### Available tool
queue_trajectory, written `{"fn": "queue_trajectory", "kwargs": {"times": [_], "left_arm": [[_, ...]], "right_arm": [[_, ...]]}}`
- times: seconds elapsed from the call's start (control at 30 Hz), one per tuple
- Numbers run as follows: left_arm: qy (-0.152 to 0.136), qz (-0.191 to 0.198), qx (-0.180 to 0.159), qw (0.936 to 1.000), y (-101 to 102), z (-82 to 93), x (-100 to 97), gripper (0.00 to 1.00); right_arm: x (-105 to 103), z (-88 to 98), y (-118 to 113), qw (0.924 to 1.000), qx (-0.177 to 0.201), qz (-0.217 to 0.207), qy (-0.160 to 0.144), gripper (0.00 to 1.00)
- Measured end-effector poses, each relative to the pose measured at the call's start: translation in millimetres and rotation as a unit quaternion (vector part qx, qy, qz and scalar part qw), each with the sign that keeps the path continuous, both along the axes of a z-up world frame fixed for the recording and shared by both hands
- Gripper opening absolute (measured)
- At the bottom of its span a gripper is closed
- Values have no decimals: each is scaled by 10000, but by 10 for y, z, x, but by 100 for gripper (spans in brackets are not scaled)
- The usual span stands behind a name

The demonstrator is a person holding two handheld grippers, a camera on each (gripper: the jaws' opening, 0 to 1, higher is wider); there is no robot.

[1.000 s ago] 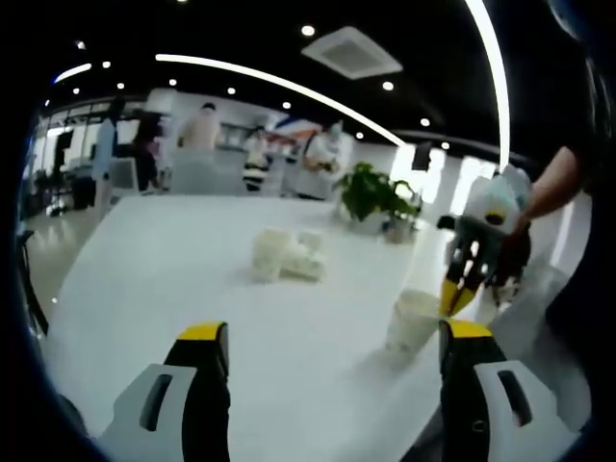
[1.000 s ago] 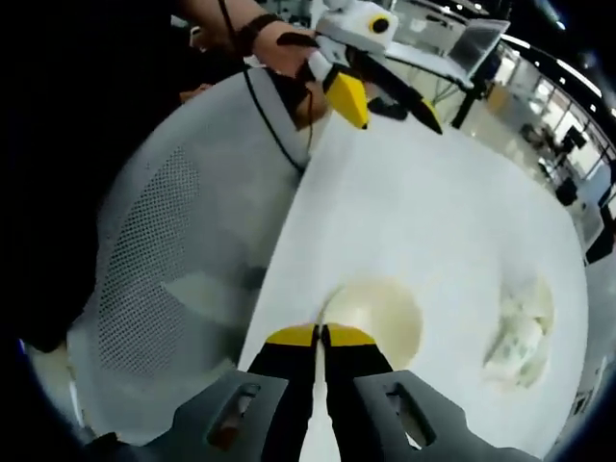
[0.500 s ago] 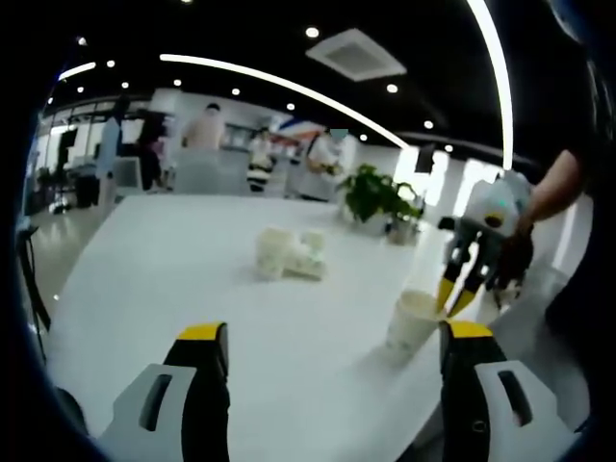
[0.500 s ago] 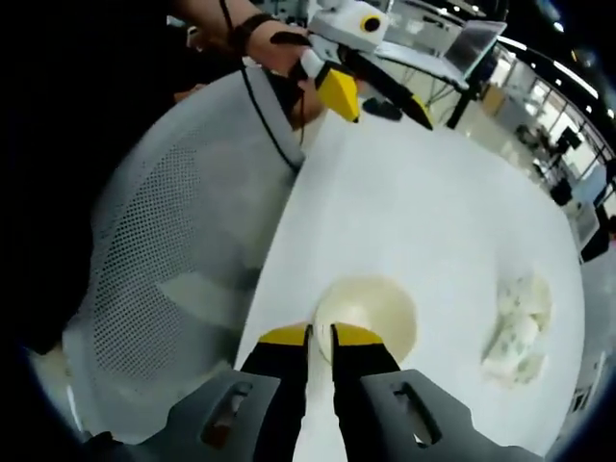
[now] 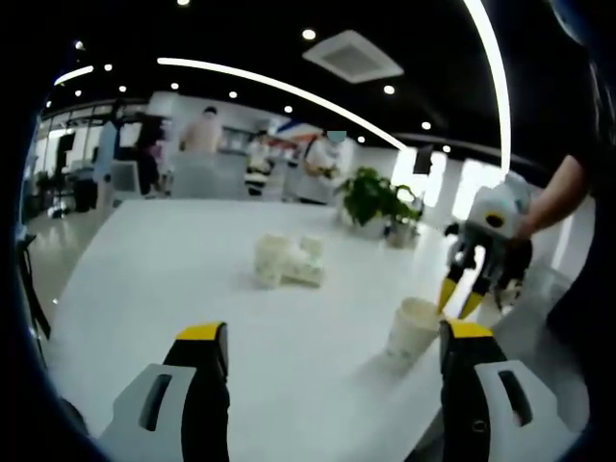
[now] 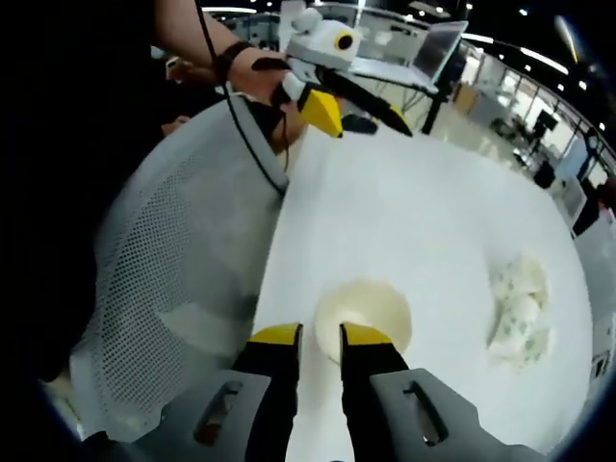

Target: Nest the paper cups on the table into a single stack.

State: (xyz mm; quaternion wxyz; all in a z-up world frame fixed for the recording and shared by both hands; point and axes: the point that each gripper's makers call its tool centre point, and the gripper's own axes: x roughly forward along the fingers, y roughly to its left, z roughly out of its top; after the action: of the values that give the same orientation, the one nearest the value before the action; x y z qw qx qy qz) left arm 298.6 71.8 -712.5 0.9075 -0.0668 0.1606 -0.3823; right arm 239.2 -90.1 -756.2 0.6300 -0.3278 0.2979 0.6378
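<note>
A: Start with the big things. What carries it all?

B: A white surface [image 5: 192,279], with a grey mesh chair [image 6: 173,269] pushed up to its near edge. Out toward the middle lies a loose cluster of paper cups [image 5: 287,258], some tipped on their sides. Near the edge, well apart from that cluster, stands a single upright cup [image 6: 364,313].

A: And the grippers?

B: The left gripper [image 5: 327,346] hangs wide open over the surface with nothing between its jaws. The right gripper [image 6: 318,337] sits just above the near rim of the lone cup. Its jaws are parted a little and hold nothing.

A: What has changed?

B: A second ago the right jaws were pressed together at that rim; half a second ago a slit showed, and now the gap is wider. In the left gripper view the right gripper [image 5: 460,294] has also lifted slightly off the cup.

A: Meaning?

B: My guess is that this cup has been released where it stands, perhaps as the base of the stack. The cluster looks untouched, so most of the nesting seems to lie ahead.
</note>
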Motion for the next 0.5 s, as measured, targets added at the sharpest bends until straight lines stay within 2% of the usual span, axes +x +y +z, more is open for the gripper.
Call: {"fn": "queue_trajectory", "kwargs": {"times": [0.07, 0.17, 0.27, 0.4, 0.5], "left_arm": [[1, -2, -7, 10000, 0, 6, 4, 89], [18, -30, 9, 10000, 6, -1, 27, 89], [27, -13, -23, 10000, 12, 7, 42, 89], [52, -46, -10, 10000, 0, 3, 48, 89], [43, -73, -5, 10000, -14, 11, 70, 89]], "right_arm": [[11, 27, -13, 9998, 100, -142, 79, 12], [78, 174, -33, 9969, 565, -534, 141, 12], [159, 399, -55, 9875, 1217, -984, 181, 12], [279, 488, -222, 9824, 1328, -1312, -74, 10], [336, 496, -318, 9787, 1373, -1526, -90, 9]]}}
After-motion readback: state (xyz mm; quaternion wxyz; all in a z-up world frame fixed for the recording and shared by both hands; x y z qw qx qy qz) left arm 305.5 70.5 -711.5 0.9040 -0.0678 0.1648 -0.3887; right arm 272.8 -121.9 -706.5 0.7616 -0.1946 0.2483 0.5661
